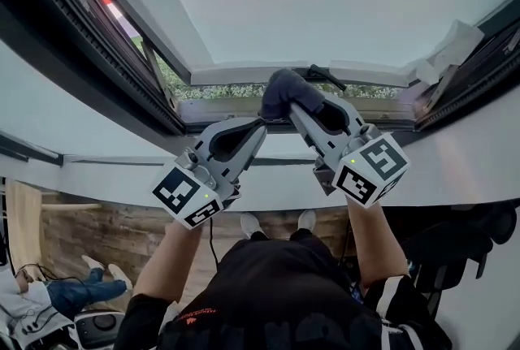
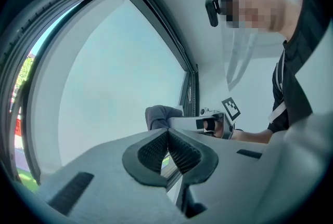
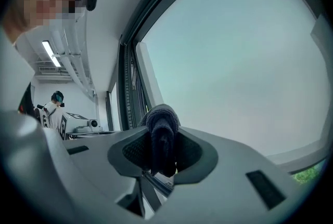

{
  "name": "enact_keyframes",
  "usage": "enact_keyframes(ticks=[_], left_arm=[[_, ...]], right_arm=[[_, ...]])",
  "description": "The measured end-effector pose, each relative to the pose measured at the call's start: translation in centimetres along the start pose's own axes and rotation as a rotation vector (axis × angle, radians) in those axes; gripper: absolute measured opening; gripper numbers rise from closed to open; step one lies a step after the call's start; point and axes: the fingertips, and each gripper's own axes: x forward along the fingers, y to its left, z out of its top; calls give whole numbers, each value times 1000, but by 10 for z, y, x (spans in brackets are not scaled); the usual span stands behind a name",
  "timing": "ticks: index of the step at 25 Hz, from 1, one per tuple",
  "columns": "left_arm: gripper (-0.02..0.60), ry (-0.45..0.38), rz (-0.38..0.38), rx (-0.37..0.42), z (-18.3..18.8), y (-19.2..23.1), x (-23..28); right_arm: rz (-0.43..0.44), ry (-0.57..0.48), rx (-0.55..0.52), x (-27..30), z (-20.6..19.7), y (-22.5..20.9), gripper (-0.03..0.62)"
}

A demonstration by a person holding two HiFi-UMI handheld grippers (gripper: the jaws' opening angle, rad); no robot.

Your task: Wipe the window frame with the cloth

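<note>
Looks like the wiping step is in hand: the cloth, a dark bunched wad, is pinched tight between the jaws of the right gripper and held up at the lower rail of the window frame; actual contact can't be confirmed from any view. The left gripper is seen with jaws pressed together on nothing, parked just beside the cloth; no help is being given by it. Next, probably, the cloth has to be pressed onto the rail and dragged along it; a firm grip is needed so the wad isn't pulled out.
</note>
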Motion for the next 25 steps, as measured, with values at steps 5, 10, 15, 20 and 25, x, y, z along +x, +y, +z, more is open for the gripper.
enact_keyframes(ticks=[5, 10, 15, 20, 25], left_arm=[[19, 5, -28, -7, -10, -21, 20], [18, 28, -34, -5, -14, -43, 39], [20, 38, -31, -8, -22, -58, 58], [18, 40, -10, -17, -27, -62, 69], [18, 54, 15, -24, -34, -63, 73]], right_arm=[[-37, -8, 24, -37, -7, -18, 103], [-50, -20, 68, -73, -7, -34, 103], [-55, -28, 75, -100, -7, -47, 103], [-57, -20, 86, -117, -14, -54, 103], [-42, -2, 96, -128, -25, -57, 103]])
